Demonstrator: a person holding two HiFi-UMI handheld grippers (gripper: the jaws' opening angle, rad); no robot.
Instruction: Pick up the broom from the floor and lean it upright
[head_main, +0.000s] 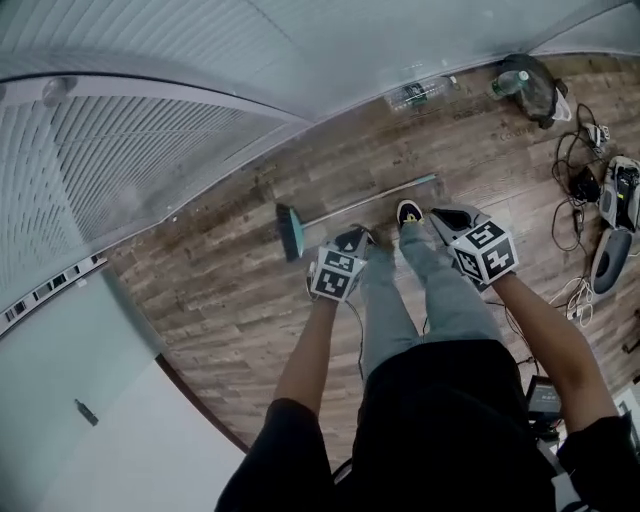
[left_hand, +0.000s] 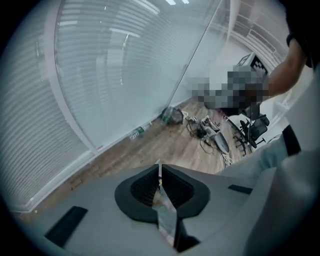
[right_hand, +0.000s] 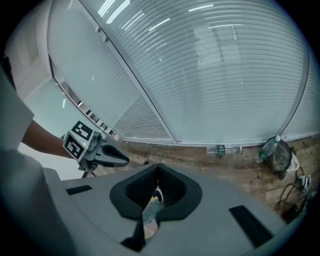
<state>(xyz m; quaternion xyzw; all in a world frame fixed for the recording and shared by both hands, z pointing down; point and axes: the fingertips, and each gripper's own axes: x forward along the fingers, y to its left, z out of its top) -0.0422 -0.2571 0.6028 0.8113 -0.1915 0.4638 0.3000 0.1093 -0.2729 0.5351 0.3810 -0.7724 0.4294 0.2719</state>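
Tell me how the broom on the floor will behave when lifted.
The broom likely stays stiff: its handle looks straight and thin. Probably light but end-heavy, with the brush head at one end, so it may swing.

floor (head_main: 230, 300): matt wood planks | broom (head_main: 362, 202): shiny metal handle | glass wall (head_main: 300, 50): glossy, smooth

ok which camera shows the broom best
The head view. There the broom lies whole on the wood floor, with its teal brush head to the left and its handle running off to the right. Neither gripper view shows it; both look across the floor to the blinds.
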